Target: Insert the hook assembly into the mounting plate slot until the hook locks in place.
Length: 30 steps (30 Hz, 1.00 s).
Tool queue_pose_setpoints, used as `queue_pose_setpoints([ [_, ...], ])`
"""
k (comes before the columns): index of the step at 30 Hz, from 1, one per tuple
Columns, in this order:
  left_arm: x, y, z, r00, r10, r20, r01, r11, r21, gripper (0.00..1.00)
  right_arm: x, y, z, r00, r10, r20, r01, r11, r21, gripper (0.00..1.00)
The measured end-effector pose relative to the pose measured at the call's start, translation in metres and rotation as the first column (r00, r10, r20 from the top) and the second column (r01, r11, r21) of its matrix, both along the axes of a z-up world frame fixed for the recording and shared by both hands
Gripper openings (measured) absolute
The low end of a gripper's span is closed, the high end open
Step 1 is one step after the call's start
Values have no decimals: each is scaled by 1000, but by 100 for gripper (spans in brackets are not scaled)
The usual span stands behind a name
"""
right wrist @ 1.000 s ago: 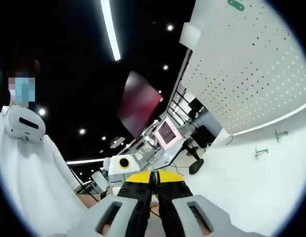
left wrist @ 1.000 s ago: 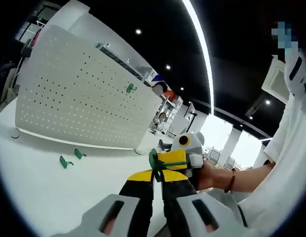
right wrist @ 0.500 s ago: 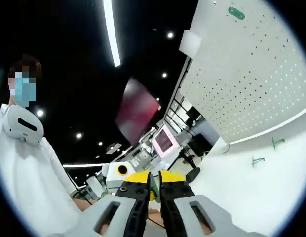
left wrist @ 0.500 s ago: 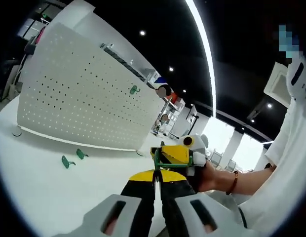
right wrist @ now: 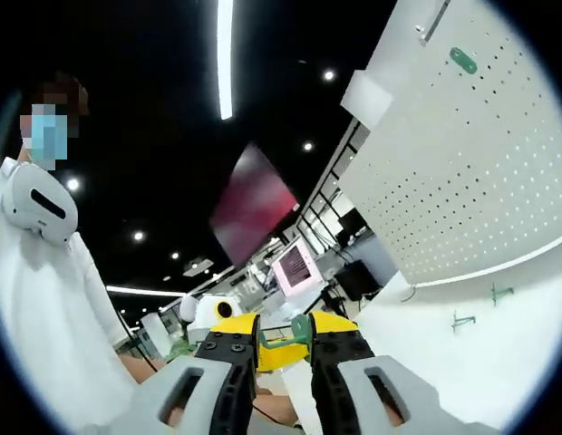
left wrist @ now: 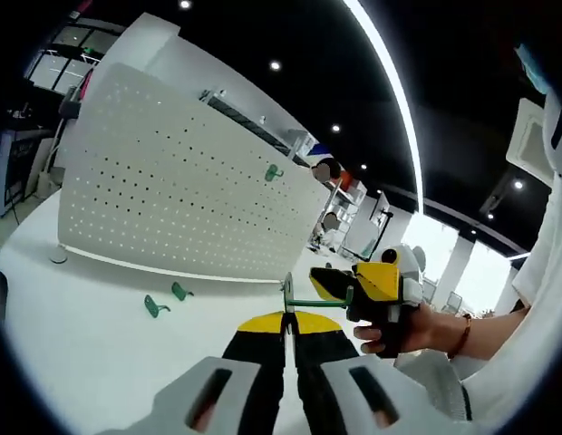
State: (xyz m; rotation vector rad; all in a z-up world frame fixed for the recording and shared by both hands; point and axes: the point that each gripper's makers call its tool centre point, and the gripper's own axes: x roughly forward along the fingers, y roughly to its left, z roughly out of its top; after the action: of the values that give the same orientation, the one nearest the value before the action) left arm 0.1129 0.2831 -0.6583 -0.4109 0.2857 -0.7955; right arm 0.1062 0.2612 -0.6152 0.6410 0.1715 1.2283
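On table (left wrist: pixel 100 344): two loose hooks (left wrist: pixel 156 306) (left wrist: pixel 179 291) | pegboard (left wrist: pixel 172 208): one | left claw (left wrist: pixel 285 328) pinching hook (left wrist: pixel 304 302) | right claw (right wrist: pixel 283 344) spread

A green plastic hook (left wrist: pixel 310 303) sits between yellow-and-black tongs (left wrist: pixel 285 332), before a white pegboard mounting plate (left wrist: pixel 172 208) dotted with dark holes, on a white desk (left wrist: pixel 91 353).

1. Our left gripper (left wrist: pixel 285 333) rises from 6 o'clock, its jaws closed on a green hook assembly (left wrist: pixel 310 302).
2. At 4 o'clock our right gripper (left wrist: pixel 328 282), held in a hand (left wrist: pixel 403 328), touches the hook's other end.
3. The white mounting plate (left wrist: pixel 172 204) stands upright at 10 o'clock, one green hook (left wrist: pixel 273 172) mounted on it.
4. Two loose hooks (left wrist: pixel 166 300) lie on the white surface (left wrist: pixel 91 344) at 8 o'clock.
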Motion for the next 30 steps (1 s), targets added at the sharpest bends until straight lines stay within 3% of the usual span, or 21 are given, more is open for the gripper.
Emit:
queue_pose_setpoints([
  [6,3,3,-4,999,35,9,-36,998,55,2,-2,10,-19,998,-37,56,45,986,-161,19],
  [10,5,6,-7,998,61,3,-61,995,81,2,-4,14,-17,997,-36,62,46,986,-162,15],
  [13,6,6,-7,998,64,-2,-63,995,74,2,-4,17,-25,996,-43,73,58,975,-217,13],
  [20,5,6,-10,997,71,-8,-70,992,102,2,-3,20,-28,995,-50,88,72,961,-268,9],
  [24,8,10,-11,994,106,21,-108,981,158,2,1,20,-32,991,-68,115,102,939,-328,8],
  [30,13,15,-13,989,141,54,-150,959,240,2,10,19,-37,987,-117,107,148,918,-368,5],
])
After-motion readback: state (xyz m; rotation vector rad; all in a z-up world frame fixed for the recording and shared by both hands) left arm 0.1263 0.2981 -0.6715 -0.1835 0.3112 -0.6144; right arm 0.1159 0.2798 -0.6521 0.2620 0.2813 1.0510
